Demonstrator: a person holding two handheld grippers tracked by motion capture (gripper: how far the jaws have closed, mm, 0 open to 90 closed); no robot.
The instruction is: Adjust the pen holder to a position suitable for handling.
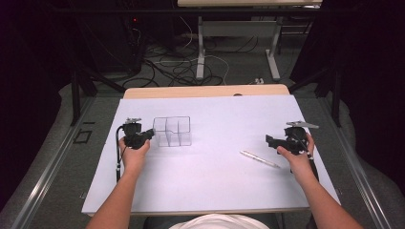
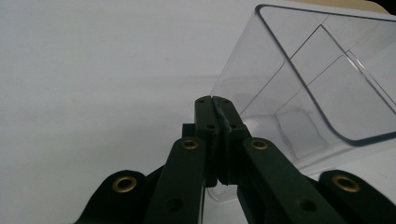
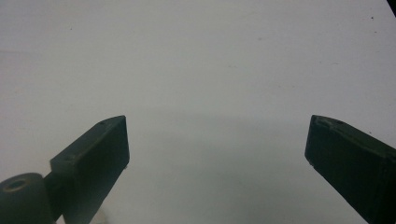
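Observation:
A clear plastic organizer (image 1: 173,131) with inner dividers stands on the white table top (image 1: 224,181), left of centre. My left gripper (image 1: 152,134) is at its left wall. In the left gripper view the jaws (image 2: 213,100) are pressed together on the thin edge of the organizer (image 2: 317,93), and clear plastic shows between them lower down. My right gripper (image 1: 270,140) hovers at the right side of the table, pointing left. Its jaws (image 3: 217,140) stand wide apart over bare white surface. A white pen (image 1: 260,159) lies on the table just below and left of that gripper.
The table's wooden far edge (image 1: 205,90) shows beyond the white sheet. Behind it, cables (image 1: 176,67) lie on the floor around the legs of another desk (image 1: 200,52). Dark curtains close in both sides.

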